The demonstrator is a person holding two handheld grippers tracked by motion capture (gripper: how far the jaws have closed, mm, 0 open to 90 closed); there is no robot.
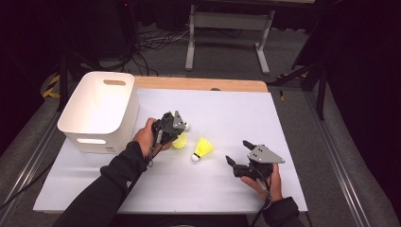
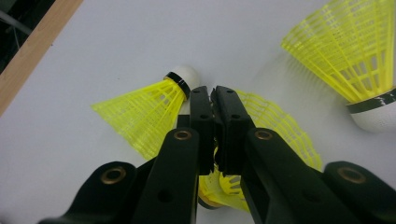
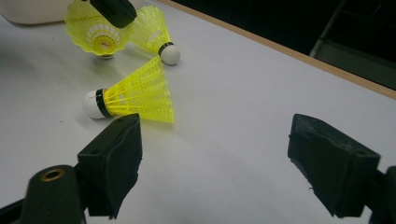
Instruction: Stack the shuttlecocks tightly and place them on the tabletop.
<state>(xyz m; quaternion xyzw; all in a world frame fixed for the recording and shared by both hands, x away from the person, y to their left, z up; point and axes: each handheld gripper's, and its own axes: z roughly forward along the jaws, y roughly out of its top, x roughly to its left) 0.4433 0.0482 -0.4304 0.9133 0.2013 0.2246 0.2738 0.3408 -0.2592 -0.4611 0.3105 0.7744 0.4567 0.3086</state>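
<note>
1. My left claw (image 2: 214,95) is pinched down to a thin slit on the yellow skirt of a shuttlecock (image 2: 275,126). The skirt bulges out on both sides of my jaws, and its cork end hangs low beneath them. I judge it lifted just clear of the white table (image 1: 236,113), though the jaws hide the underside, so I can't be sure.

2. A second shuttlecock (image 2: 149,109) lies on its side just left of and beyond my left jaws, white cork (image 2: 186,75) pointing away. A third shuttlecock (image 2: 355,51) lies further off to their right.

3. My right claw (image 3: 215,154) is spread wide with nothing between its pads. That third shuttlecock is ahead and to the left of it, close by, cork turned left.

4. The white bin (image 1: 101,111) sits beside my left hand (image 1: 146,137), near enough for a short carry.

5. How these will handle, as I judge it: almost weightless, so no real grip force is needed. The mesh skirt is thin springy plastic; it gives under the pads and could crease or split if I clamp hard. The cork is firm but round and smooth, likely to squirt out sideways.

6. Best hold for the right claw: across the narrow neck by the black band (image 3: 101,102), where skirt meets cork and the ribs are stiffest. Failing that, pinch one wall of the skirt, as my left claw does.
</note>
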